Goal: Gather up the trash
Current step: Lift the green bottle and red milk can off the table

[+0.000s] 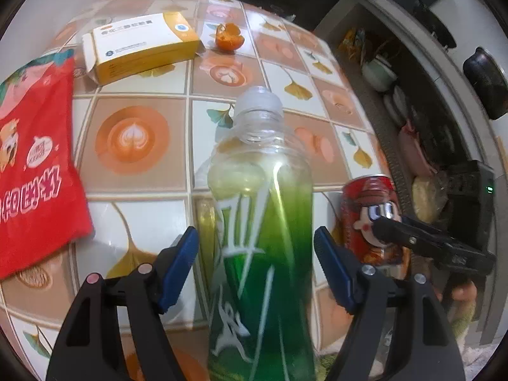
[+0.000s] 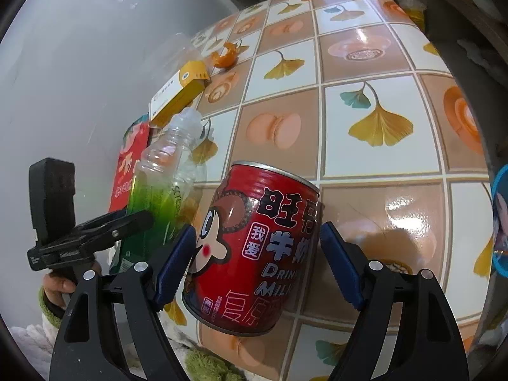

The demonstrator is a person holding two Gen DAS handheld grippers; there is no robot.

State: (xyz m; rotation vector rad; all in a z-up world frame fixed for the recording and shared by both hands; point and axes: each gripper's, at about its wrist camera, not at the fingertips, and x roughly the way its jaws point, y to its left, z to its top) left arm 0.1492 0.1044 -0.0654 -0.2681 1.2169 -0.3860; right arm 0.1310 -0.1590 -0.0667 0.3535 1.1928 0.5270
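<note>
Reaching over a table covered in a cloth printed with leaves and coffee cups, a person holds a gripper in each hand. The left gripper has its blue jaws spread wide on either side of a green plastic bottle; a visible gap shows on both sides, so the pads do not press on it. The right gripper is likewise wide, straddling a red milk can; the left pad sits just beside the can, the right pad clearly apart from it. Neither item looks gripped. Bottle and can stand close together near the table's front edge. Farther back lie a red snack bag, a yellow and white box and a piece of orange peel. No bin or bag for the trash is in view. Judging by this, collecting has barely begun: all five pieces remain on the table.
</note>
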